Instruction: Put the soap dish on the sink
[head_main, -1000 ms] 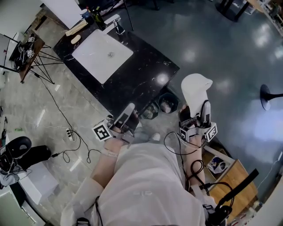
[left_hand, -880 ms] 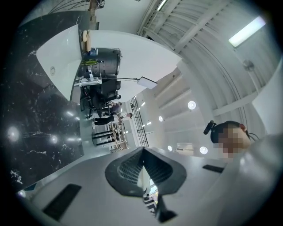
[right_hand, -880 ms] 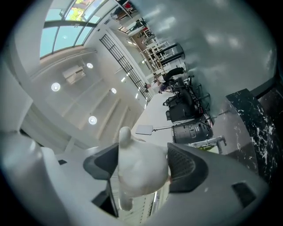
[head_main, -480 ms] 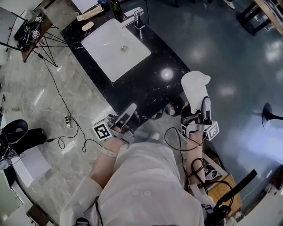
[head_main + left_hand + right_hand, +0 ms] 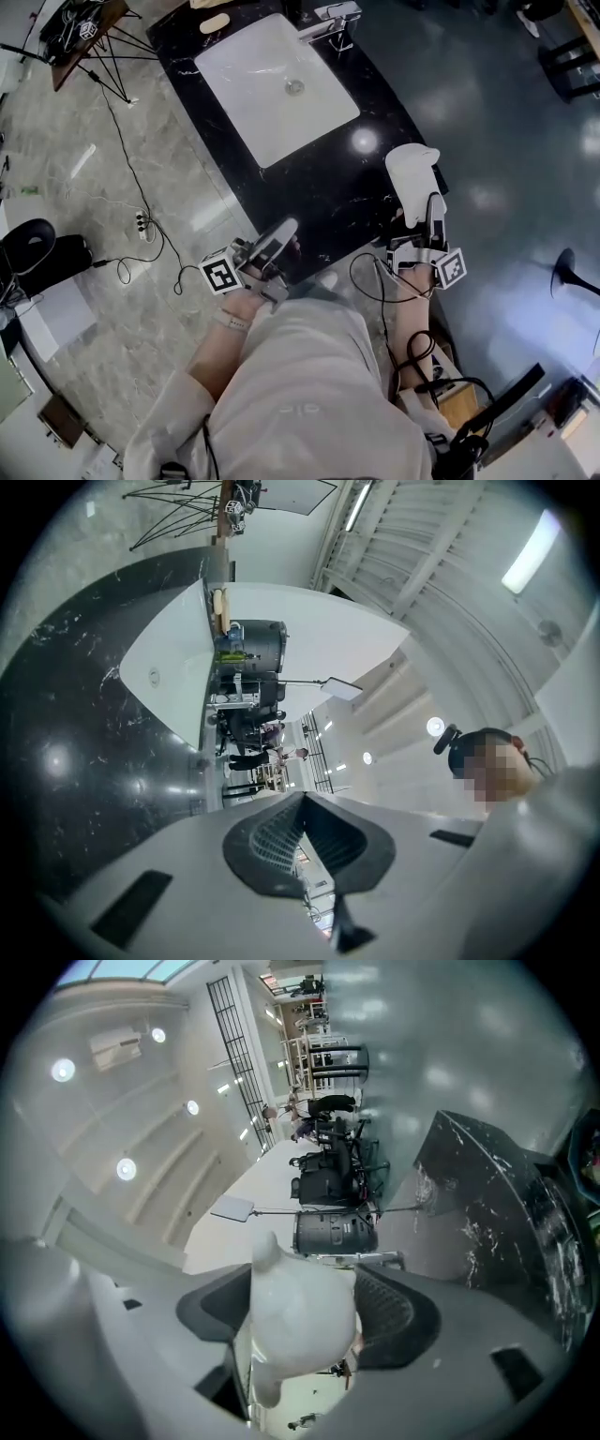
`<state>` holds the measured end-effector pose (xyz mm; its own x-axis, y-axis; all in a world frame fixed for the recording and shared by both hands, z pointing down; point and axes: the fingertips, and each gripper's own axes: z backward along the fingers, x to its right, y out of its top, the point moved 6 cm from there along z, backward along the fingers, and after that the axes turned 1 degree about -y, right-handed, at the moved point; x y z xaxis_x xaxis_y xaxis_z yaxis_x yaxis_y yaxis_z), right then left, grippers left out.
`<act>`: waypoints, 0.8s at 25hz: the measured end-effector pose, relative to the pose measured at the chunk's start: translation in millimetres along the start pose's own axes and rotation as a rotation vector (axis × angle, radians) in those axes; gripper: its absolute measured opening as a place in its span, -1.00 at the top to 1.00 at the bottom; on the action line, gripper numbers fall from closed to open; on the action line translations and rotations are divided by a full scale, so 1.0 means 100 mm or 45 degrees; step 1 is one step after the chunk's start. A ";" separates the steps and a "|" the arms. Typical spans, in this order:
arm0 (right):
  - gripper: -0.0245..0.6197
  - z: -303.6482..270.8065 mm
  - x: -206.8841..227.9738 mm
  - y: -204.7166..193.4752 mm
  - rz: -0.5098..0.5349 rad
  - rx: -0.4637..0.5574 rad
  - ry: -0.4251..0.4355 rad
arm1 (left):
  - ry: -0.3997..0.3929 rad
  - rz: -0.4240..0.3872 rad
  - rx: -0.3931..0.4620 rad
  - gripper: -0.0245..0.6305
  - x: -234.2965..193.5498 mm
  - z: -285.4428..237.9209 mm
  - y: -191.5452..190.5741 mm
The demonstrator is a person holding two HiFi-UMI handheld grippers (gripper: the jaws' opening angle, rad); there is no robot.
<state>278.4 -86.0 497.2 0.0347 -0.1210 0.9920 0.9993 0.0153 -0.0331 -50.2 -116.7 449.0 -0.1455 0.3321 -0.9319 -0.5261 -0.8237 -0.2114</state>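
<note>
1. Clamping the white soap dish (image 5: 411, 178) firmly between its jaws, the right gripper (image 5: 424, 214) is well apart from the sink (image 5: 277, 89), on the sink's faucet-side flank and nearer the person.
2. The dish hangs over the black counter (image 5: 319, 192) that surrounds the sink.
3. The left gripper (image 5: 281, 234) has its jaws pressed together on nothing, well short of the sink's near corner.

black marble counter (image 5: 319, 197) holds a white sink (image 5: 277, 89) and faucet (image 5: 330, 17).
</note>
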 end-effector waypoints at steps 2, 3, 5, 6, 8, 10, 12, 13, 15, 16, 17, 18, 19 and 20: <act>-0.17 -0.11 0.13 -0.05 0.018 -0.018 -0.077 | 0.011 0.005 0.017 0.90 -0.05 0.02 0.07; -0.17 -0.16 0.19 -0.07 0.028 -0.035 -0.120 | 0.020 0.017 0.029 0.90 -0.07 0.04 0.09; -0.17 -0.24 0.32 -0.15 0.060 -0.074 -0.212 | 0.045 0.040 0.047 0.90 -0.13 0.09 0.11; -0.17 -0.28 0.38 -0.19 0.080 -0.093 -0.254 | 0.056 0.047 0.052 0.90 -0.17 0.12 0.14; -0.17 -0.36 0.51 -0.31 0.110 -0.125 -0.321 | 0.068 0.058 0.062 0.90 -0.25 0.20 0.22; -0.16 -0.45 0.60 -0.40 0.122 -0.146 -0.373 | 0.078 0.072 0.081 0.90 -0.32 0.26 0.30; -0.16 -0.50 0.63 -0.45 0.128 -0.156 -0.418 | 0.086 0.081 0.103 0.91 -0.34 0.29 0.35; -0.16 -0.52 0.63 -0.46 0.134 -0.159 -0.442 | 0.087 0.082 0.114 0.90 -0.34 0.30 0.36; -0.16 -0.54 0.66 -0.48 0.148 -0.166 -0.487 | 0.086 0.076 0.133 0.90 -0.34 0.35 0.40; -0.16 -0.55 0.68 -0.51 0.152 -0.169 -0.509 | 0.089 0.073 0.141 0.90 -0.35 0.37 0.42; -0.16 -0.56 0.70 -0.54 0.151 -0.171 -0.529 | 0.096 0.072 0.146 0.90 -0.36 0.40 0.44; -0.16 -0.56 0.72 -0.57 0.148 -0.170 -0.547 | 0.105 0.074 0.148 0.90 -0.37 0.42 0.45; -0.16 -0.57 0.74 -0.59 0.147 -0.168 -0.560 | 0.114 0.076 0.149 0.91 -0.38 0.45 0.46; -0.16 -0.57 0.75 -0.59 0.150 -0.166 -0.567 | 0.119 0.078 0.150 0.91 -0.39 0.46 0.46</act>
<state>222.4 -152.3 566.5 0.1679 0.3113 0.9354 0.9830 -0.1250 -0.1349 -107.0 -146.0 489.3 -0.1042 0.2341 -0.9666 -0.6143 -0.7795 -0.1226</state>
